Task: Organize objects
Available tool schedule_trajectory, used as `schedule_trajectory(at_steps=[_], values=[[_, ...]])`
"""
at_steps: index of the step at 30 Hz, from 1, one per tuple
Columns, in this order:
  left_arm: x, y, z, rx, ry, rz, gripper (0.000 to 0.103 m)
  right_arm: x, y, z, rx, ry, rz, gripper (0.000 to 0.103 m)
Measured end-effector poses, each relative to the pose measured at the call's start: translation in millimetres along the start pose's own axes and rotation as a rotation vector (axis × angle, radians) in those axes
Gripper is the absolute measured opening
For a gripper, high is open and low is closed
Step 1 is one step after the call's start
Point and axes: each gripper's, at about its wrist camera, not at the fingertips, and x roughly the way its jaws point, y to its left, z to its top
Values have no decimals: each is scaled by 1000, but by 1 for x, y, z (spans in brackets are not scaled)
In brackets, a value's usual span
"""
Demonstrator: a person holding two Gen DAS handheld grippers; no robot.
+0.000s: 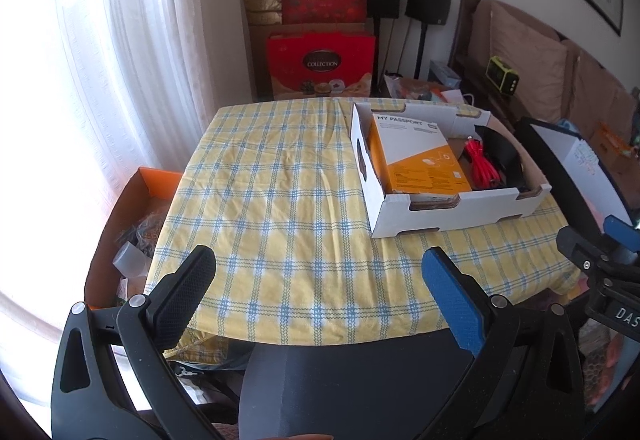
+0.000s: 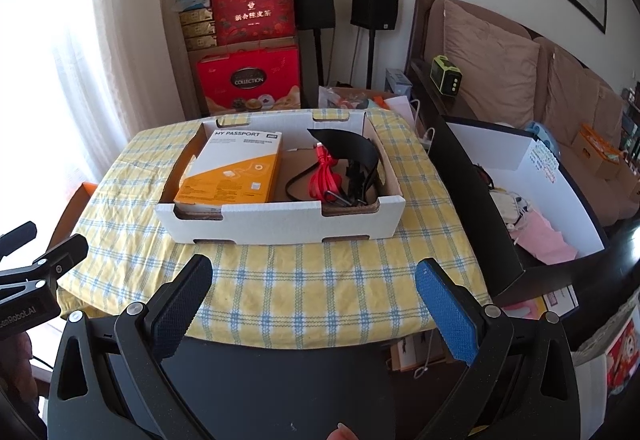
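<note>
White cardboard tray (image 2: pixel 280 226) sits on yellow-checked tablecloth (image 2: pixel 280 280), holding orange box (image 2: pixel 232 170) labelled "MY PASSPORT", red cable (image 2: pixel 324 176), black curved piece (image 2: pixel 352 148). Red gift box (image 2: pixel 250 80) behind reads "COLLECTION". Nothing blocks the tray. Left gripper (image 1: pixel 320 280) and right gripper (image 2: pixel 314 280) both spread wide, empty, hovering over near table edge.

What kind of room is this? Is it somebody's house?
Most likely a living room in a home: a sofa with cushions along the wall, a checked tablecloth on the table, and red gift boxes stacked by the curtain.
</note>
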Motion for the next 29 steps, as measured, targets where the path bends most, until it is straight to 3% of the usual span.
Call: schedule_trajectory(at_steps=[29], values=[[0, -6, -1, 10, -6, 5, 103, 0, -1, 0, 10, 13, 8, 102]])
